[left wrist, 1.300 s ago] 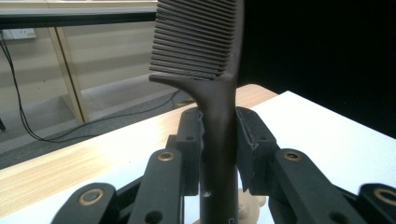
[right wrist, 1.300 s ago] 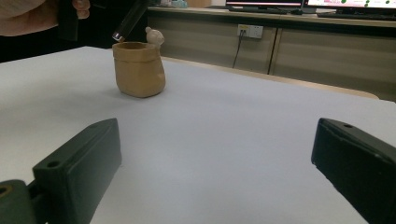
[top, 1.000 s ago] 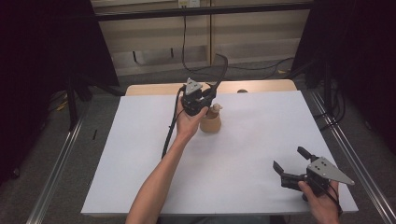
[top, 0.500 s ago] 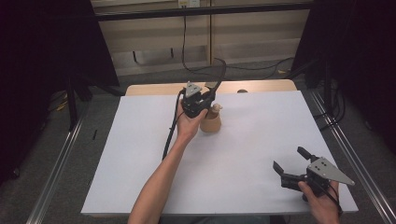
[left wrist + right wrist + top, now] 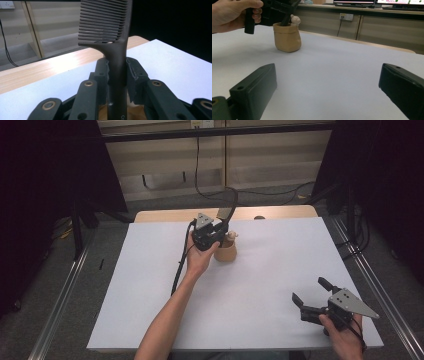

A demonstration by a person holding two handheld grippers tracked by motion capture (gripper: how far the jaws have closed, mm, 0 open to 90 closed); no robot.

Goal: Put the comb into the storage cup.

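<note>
My left gripper (image 5: 220, 234) is at the far middle of the white table sheet (image 5: 150, 295), shut on the handle of a dark comb (image 5: 105, 22). The comb (image 5: 227, 212) stands upright with its teeth on top. Its handle runs down between the pads into a tan pot (image 5: 226, 252). That pot (image 5: 287, 37) also carries a small pale knob-like thing (image 5: 295, 18) at its rim. My right gripper (image 5: 309, 290) rests near the front right corner, open with nothing between its jaws, and it points across the sheet toward the pot.
A strip of wooden tabletop (image 5: 280, 212) shows behind the white sheet. A black cable (image 5: 180, 265) trails from the left gripper along the forearm. Metal rails (image 5: 65, 295) run down both sides of the table. A cabinet with a wall socket (image 5: 346, 17) stands beyond the far edge.
The left gripper with the comb has shifted only slightly by the pot. The right gripper has stayed in place.
</note>
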